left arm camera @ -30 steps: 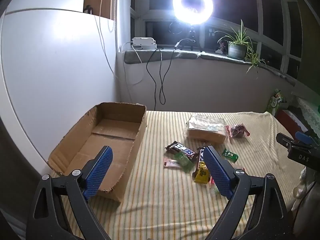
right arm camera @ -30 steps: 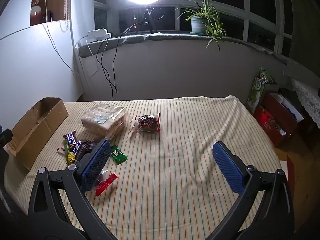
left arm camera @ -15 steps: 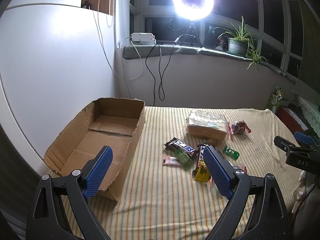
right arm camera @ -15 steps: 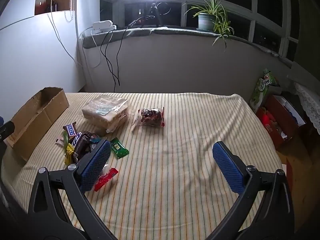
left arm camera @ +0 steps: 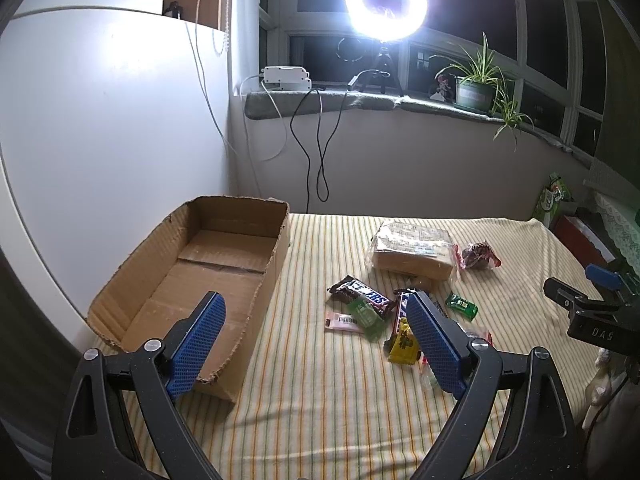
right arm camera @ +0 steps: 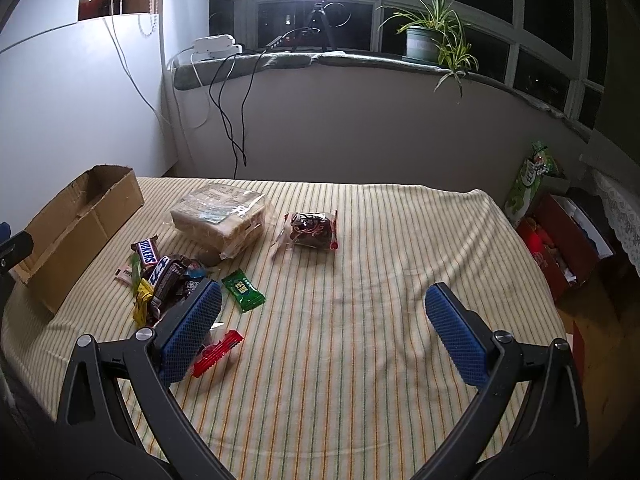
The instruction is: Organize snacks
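An empty cardboard box (left arm camera: 208, 256) (right arm camera: 80, 224) lies at the left of the striped table (right arm camera: 360, 280). Right of it sit a Snickers bar (left arm camera: 362, 292) (right arm camera: 147, 251), a clear-wrapped bread pack (left arm camera: 414, 250) (right arm camera: 222, 216), a small green packet (left arm camera: 461, 305) (right arm camera: 243, 291), a dark red-sealed bag (right arm camera: 312, 230) (left arm camera: 478, 256), a yellow packet (left arm camera: 404, 342) and a red-edged wrapper (right arm camera: 218, 352). My left gripper (left arm camera: 316, 344) hovers open between box and pile, holding nothing. My right gripper (right arm camera: 324, 336) is open and empty over bare cloth, right of the pile.
A bright ring light (left arm camera: 386, 0) and a potted plant (right arm camera: 424, 40) stand on the windowsill, with cables hanging down the wall. A red box and green bag (right arm camera: 532, 184) sit on the floor beyond the table's right edge. A white wall stands close behind the box.
Both cameras have drawn back and risen slightly, so the box and snacks sit a little farther away. Both grippers stay open; nothing on the table has moved.
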`<action>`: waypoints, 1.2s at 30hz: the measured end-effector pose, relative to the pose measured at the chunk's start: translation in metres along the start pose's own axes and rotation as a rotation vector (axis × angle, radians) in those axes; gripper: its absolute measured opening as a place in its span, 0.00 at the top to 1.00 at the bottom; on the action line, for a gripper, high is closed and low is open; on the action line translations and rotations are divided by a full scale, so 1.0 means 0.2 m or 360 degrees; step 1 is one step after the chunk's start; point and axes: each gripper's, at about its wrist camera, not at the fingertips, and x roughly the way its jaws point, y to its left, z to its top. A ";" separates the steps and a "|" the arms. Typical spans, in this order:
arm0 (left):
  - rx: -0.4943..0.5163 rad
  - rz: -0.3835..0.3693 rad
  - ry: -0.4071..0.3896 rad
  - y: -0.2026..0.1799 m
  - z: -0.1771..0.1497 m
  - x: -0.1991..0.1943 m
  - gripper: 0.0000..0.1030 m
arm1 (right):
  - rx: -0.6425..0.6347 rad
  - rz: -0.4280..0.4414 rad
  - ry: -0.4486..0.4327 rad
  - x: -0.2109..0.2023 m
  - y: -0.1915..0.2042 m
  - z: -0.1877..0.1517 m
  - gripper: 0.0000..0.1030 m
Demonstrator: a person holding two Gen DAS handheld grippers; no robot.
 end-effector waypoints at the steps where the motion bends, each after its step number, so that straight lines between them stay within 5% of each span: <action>1: -0.0001 0.0000 -0.0001 0.00 0.00 0.00 0.10 | -0.0002 0.0001 -0.0002 0.00 0.00 0.00 0.00; 36: 0.0014 -0.0012 0.0011 -0.01 0.00 0.01 0.10 | -0.0061 0.0036 0.0005 0.02 0.03 0.00 0.00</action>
